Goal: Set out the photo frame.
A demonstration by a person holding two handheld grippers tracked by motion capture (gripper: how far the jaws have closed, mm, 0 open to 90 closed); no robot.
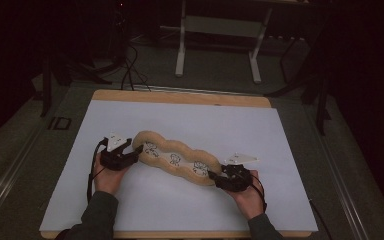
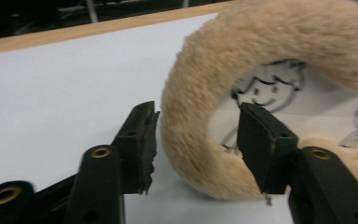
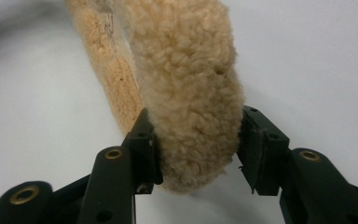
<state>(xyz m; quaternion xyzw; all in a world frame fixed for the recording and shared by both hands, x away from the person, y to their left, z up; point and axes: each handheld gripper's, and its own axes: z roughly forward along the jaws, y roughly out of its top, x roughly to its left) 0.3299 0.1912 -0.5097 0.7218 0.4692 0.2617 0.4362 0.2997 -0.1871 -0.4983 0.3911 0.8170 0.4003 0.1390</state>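
Your right tool (image 3: 193, 140) pinches the near-right end of the fleecy tan insole (image 1: 176, 157), both pads sunk into the pile, which by the look of it anchors that end while the other is freed. Your left tool (image 2: 198, 140) stands spread at the far-left end: the fleece rim passes between its pads, one pad outside, the other over the white printed lining with its cartoon figures, and neither presses, so that end rests on its own. The insole lies slantwise across the middle of the white worktop (image 1: 130, 210), lining up, running from the left tool toward the right one. Open room lies all round it: bare sheet to the far side, to both flanks and toward you, with the worktop's wooden edge (image 1: 180, 97) well beyond. No clutter hinders a drag or a lift in any direction.
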